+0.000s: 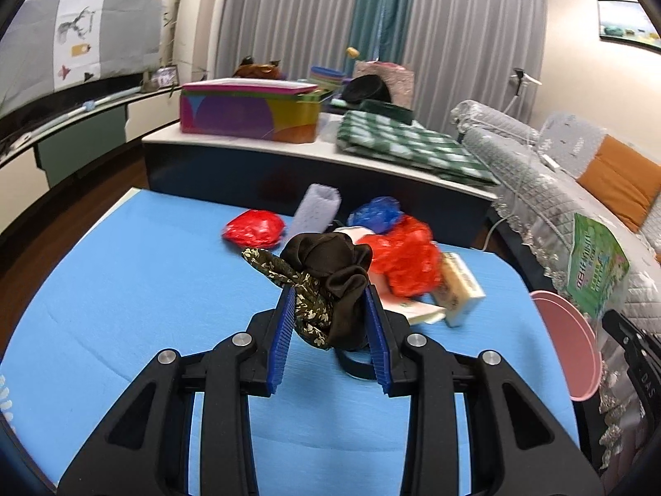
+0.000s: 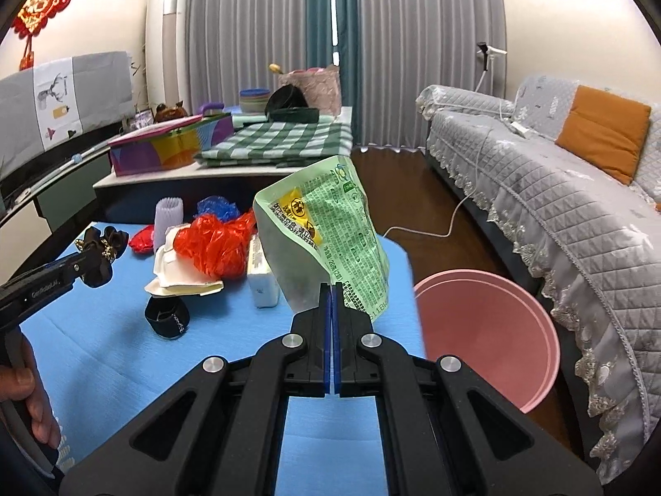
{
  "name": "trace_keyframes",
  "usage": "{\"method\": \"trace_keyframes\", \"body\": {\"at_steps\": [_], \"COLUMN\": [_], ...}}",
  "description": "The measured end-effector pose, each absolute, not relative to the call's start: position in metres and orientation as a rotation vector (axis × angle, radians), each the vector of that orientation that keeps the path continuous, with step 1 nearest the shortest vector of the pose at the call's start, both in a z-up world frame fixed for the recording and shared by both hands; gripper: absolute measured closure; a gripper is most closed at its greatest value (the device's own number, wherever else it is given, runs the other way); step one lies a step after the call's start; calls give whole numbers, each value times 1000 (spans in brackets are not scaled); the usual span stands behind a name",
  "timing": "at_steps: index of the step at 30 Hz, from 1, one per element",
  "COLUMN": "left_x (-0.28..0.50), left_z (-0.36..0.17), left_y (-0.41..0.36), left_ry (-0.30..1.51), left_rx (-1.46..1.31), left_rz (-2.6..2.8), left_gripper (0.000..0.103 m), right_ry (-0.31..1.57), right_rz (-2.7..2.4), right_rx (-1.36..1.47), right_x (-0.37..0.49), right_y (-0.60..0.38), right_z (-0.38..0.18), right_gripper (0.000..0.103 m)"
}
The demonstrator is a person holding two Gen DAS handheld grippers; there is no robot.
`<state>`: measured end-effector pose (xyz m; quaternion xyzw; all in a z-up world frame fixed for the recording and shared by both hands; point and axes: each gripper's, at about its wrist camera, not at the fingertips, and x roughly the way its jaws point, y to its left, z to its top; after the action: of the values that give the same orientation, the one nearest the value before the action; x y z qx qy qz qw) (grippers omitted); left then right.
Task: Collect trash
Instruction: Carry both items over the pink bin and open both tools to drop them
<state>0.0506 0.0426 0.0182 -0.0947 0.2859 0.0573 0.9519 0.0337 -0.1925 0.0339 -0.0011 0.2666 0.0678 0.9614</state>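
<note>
Green wrapper clamped edge-on in right gripper, fingers pressed together on its lower edge, long axis upright. Pink bin on the floor, just off the desk's right edge, lower right of the fingers; right hand nearer. Left gripper fingers clamped on dark scrunchie, raised above the desk's middle.

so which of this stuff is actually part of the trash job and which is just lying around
Part of the job:
- green printed plastic wrapper, pinched in the right gripper
- crumpled red plastic bag
- crumpled blue plastic bag
- round pink plastic bin

Just lying about:
- folded green checked cloth
- colourful lidded box
- orange cushion
</note>
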Motion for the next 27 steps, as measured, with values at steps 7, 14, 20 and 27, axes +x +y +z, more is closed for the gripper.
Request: {"method": "trace_keyframes", "body": {"at_steps": [7, 14, 20, 27], "left_x": [40, 32, 31, 42], "left_z": [32, 43, 49, 57], "left_y": [16, -13, -36, -70], "left_ry": [556, 535, 529, 532], "left_rx": [-157, -133, -120, -102], "left_rz": [63, 8, -37, -106], "left_gripper": [70, 70, 70, 70], "right_ry": [507, 460, 434, 438], "right_rz": [107, 79, 70, 63], "right_rx": [27, 47, 53, 17], "right_x": [18, 4, 0, 15], "right_y": [-220, -249, -277, -315], "right_z": [50, 77, 104, 121], "right_gripper": [102, 102, 102, 102]}}
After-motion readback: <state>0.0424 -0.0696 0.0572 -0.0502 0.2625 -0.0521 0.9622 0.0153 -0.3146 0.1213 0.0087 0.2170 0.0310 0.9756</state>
